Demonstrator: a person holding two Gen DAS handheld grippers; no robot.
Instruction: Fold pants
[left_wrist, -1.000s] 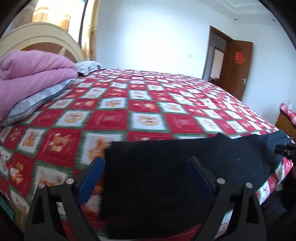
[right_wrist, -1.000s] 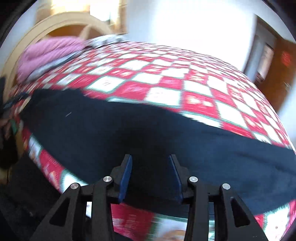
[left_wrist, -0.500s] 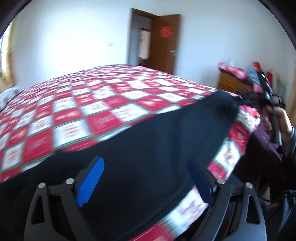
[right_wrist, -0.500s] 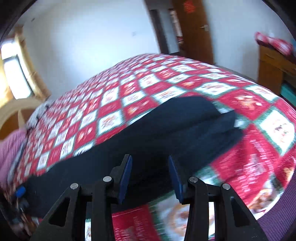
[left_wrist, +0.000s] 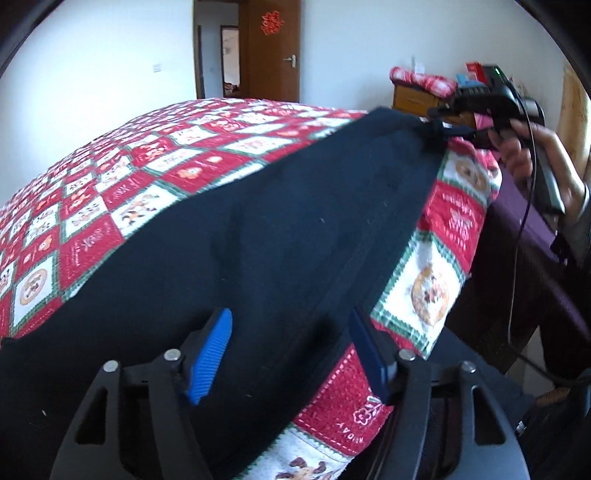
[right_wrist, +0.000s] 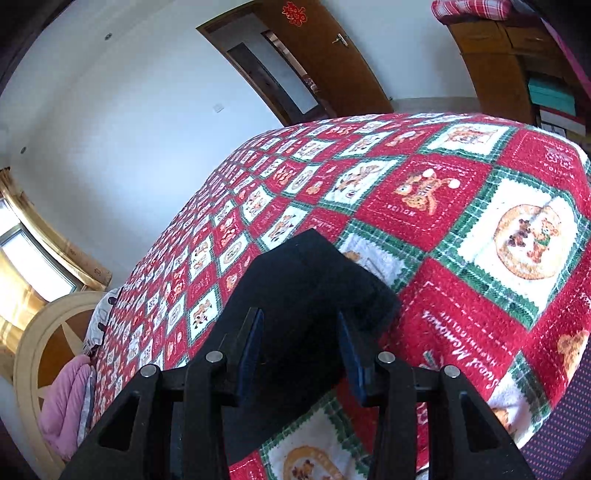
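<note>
Dark pants (left_wrist: 280, 229) lie flat along the near edge of the red patchwork bedspread (left_wrist: 155, 177). Left gripper (left_wrist: 291, 354): jaws just closing, still apart, pants fabric between them, pads not pressing. Right gripper (right_wrist: 301, 354): jaws part-open over the pants' end; contact unclear.

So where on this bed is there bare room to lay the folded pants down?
The quilt beyond the dark pants, toward the door, is bare. In the right wrist view, the stretch right of the pants' end is bare too. It is crowded along the near edge, where both grippers work.
</note>
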